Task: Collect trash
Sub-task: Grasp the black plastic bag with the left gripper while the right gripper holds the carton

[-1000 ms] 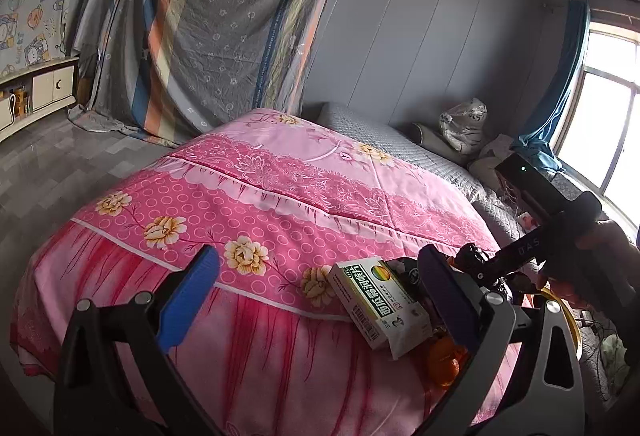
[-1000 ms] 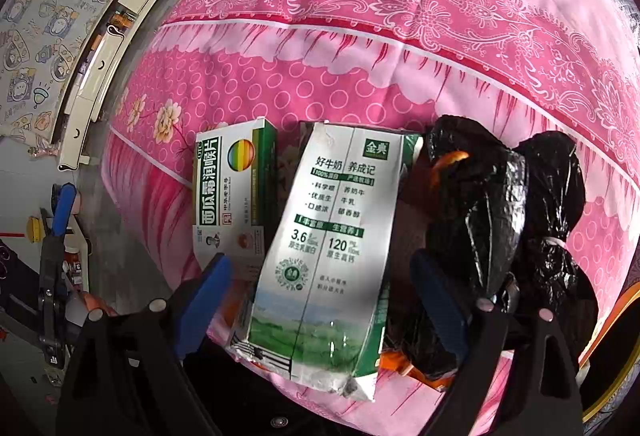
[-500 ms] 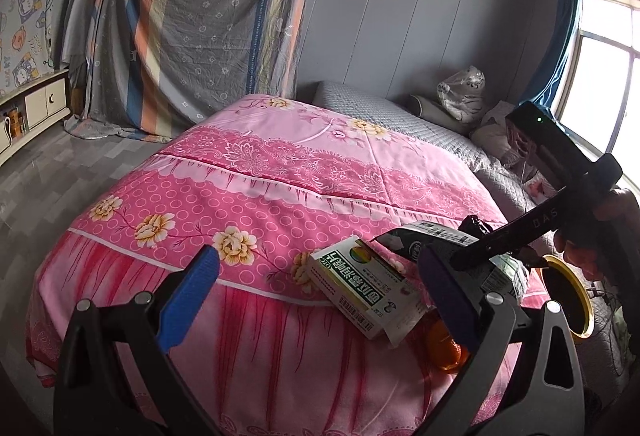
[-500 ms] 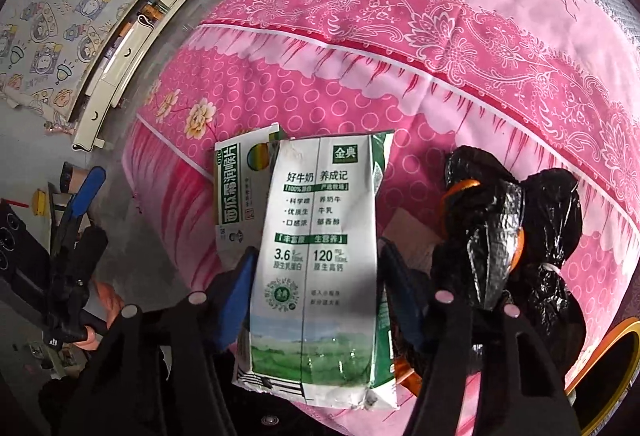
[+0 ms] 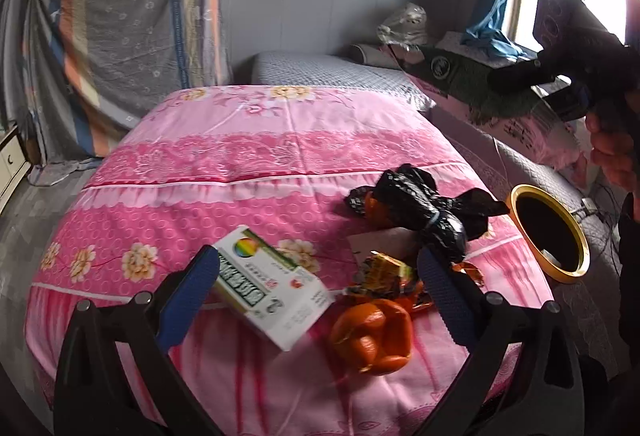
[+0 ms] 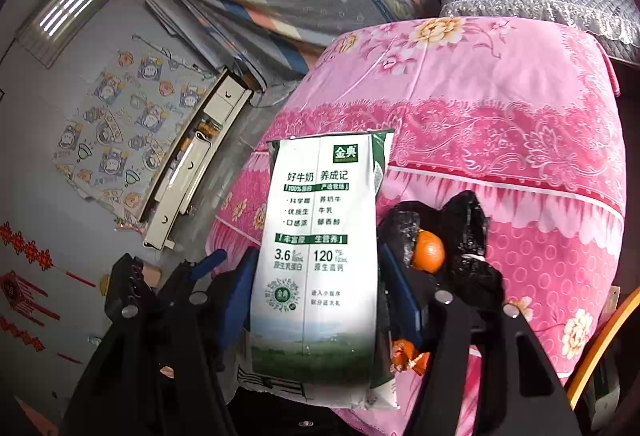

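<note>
Looking along your left tongs (image 5: 316, 300), you see the blue pads spread wide with nothing between them touching either one. Below them lies a pink floral bedspread (image 5: 256, 164) over the bed. A green-and-white medicine box (image 5: 272, 296) lies flat near the bed's front edge, close to the left pad. Just to its right sits a curl of orange peel (image 5: 374, 336), with crumpled snack wrappers (image 5: 384, 272) behind it. Farther back is a knotted black plastic bag (image 5: 420, 204), an orange fruit showing at its left side. A gold-rimmed bin (image 5: 550, 236) stands off the bed's right side, its dark mouth tipped toward you. At the upper right your right hand (image 5: 616, 152) holds the other tool up above the bin, gripping the milk carton (image 5: 480, 84), which points back toward the pillows.

From your right tongs (image 6: 316, 300), the pads are closed in on the milk carton (image 6: 320, 256), pinching its two long sides. The carton fills the middle of the view, printed face toward the camera, its torn end nearest the lens. Behind it the black plastic bag (image 6: 468, 236) rests on the bedspread (image 6: 500, 116), the orange (image 6: 428, 250) peeking out. The bin's orange-gold rim (image 6: 600, 340) cuts the lower right corner. Your left tongs (image 6: 208, 264) show at the lower left, over the floor beside the bed.
</note>
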Demonstrator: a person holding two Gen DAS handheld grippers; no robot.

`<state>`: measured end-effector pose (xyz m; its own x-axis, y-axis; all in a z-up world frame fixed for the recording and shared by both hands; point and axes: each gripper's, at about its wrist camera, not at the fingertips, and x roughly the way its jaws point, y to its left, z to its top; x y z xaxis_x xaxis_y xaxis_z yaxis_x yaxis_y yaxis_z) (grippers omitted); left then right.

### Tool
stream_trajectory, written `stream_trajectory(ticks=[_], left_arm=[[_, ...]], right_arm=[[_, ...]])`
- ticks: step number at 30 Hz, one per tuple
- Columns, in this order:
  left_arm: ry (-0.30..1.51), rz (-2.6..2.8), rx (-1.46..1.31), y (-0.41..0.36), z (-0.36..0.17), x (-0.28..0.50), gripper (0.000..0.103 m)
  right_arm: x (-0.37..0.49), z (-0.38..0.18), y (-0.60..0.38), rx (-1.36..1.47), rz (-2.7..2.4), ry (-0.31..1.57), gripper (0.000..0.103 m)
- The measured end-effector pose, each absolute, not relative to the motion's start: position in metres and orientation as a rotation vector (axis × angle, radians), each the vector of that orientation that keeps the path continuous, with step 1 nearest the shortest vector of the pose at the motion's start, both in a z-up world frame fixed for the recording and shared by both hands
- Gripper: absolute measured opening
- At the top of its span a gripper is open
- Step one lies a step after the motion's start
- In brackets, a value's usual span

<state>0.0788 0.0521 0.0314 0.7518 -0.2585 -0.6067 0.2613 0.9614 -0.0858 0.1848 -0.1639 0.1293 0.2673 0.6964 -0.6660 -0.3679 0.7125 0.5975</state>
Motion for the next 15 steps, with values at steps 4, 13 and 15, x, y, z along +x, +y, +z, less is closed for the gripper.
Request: stream_trajectory(ticks=[4, 13, 15], left_arm=[[0.722, -0.379, 0.044, 0.011, 0.024, 0.104, 0.095], [0.849, -0.419, 0.069, -0.049, 0.012, 0.156, 0.094], [0.875, -0.404, 0.094, -0.058, 0.007, 0.164, 0.094]], right_arm=[[0.175, 0.127, -0.21, 0.42, 0.697, 1.046, 0.059], [0.151, 0.112, -0.268, 0.507, 0.687, 1.002, 0.059], [0.148, 0.108, -0.274, 0.518, 0.693, 0.996, 0.059]])
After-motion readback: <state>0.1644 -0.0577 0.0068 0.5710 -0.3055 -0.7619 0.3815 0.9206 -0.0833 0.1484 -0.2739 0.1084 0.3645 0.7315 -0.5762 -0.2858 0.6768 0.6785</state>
